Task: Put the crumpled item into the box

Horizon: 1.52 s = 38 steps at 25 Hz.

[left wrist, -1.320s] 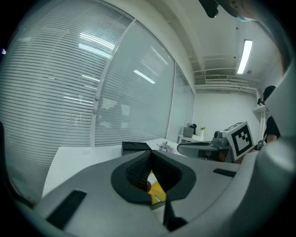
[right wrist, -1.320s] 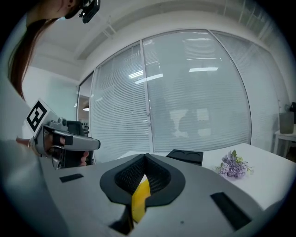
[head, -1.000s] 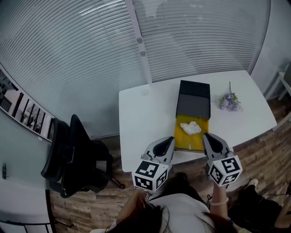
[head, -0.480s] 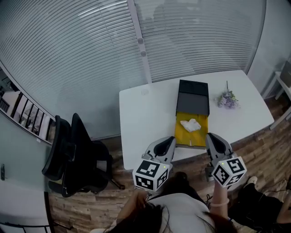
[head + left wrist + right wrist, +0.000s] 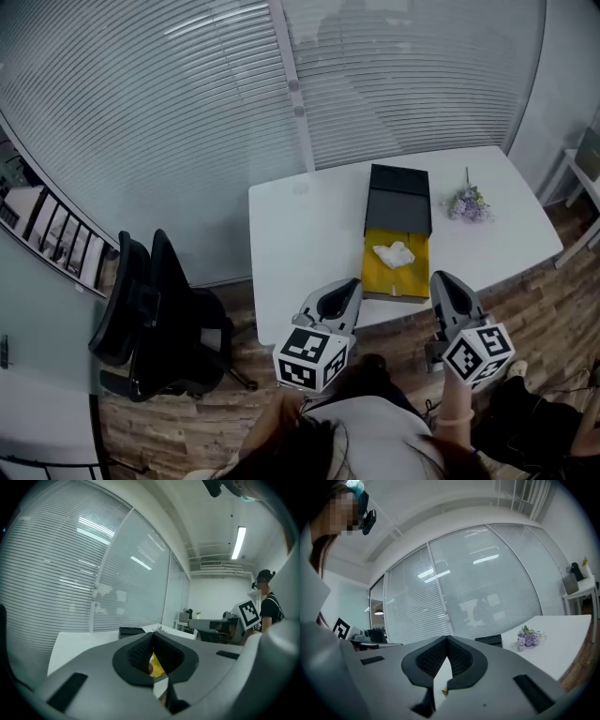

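Note:
A black box point(image 5: 398, 200) lies on the white table point(image 5: 300, 234), its yellow inner part point(image 5: 414, 274) open toward me. A white crumpled item point(image 5: 394, 253) rests inside the yellow part. My left gripper point(image 5: 348, 287) is shut with nothing in it, at the table's near edge, left of the box. My right gripper point(image 5: 440, 279) is shut too and empty, just off the near edge, right of the box. In the left gripper view the shut gripper point(image 5: 152, 635) points at the box point(image 5: 131, 631). The right gripper view shows the shut gripper point(image 5: 446, 638) and the box point(image 5: 490, 640) behind it.
A small bunch of purple flowers point(image 5: 469, 203) lies on the table right of the box; the flowers point(image 5: 528, 638) also show in the right gripper view. A black office chair point(image 5: 155, 319) stands left of the table. A glass wall with blinds point(image 5: 187, 112) runs behind it.
My right gripper has drawn back from the box, toward me and a little to the right. The left gripper has barely moved. The crumpled item stays in the yellow part.

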Available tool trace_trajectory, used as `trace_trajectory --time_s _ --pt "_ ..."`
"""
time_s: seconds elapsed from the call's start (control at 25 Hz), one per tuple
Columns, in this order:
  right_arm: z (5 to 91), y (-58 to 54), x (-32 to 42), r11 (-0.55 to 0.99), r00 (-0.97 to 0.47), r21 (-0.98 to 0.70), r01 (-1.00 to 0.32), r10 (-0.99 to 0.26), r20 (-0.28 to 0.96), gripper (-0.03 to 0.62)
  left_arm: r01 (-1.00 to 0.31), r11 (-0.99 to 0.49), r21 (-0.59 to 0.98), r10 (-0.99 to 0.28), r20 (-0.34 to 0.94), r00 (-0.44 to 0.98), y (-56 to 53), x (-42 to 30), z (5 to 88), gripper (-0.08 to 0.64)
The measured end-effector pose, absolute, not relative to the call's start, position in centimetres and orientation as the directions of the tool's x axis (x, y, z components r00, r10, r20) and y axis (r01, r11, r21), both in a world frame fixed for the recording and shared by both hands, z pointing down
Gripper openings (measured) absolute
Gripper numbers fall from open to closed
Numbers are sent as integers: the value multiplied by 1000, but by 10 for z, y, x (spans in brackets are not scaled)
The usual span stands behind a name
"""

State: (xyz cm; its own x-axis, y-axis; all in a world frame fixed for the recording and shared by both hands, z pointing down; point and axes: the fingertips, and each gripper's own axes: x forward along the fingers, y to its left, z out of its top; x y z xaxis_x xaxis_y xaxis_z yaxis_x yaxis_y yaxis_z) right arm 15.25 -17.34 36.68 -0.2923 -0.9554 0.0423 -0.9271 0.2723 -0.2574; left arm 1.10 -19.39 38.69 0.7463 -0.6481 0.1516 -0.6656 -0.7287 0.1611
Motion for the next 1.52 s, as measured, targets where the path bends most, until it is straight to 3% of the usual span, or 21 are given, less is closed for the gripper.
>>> trace_trajectory --time_s 1.52 --pt "371 -167 163 247 -271 -222 -943 -959 81 26 -656 -743 130 -640 145 754 -200 28 381 18"
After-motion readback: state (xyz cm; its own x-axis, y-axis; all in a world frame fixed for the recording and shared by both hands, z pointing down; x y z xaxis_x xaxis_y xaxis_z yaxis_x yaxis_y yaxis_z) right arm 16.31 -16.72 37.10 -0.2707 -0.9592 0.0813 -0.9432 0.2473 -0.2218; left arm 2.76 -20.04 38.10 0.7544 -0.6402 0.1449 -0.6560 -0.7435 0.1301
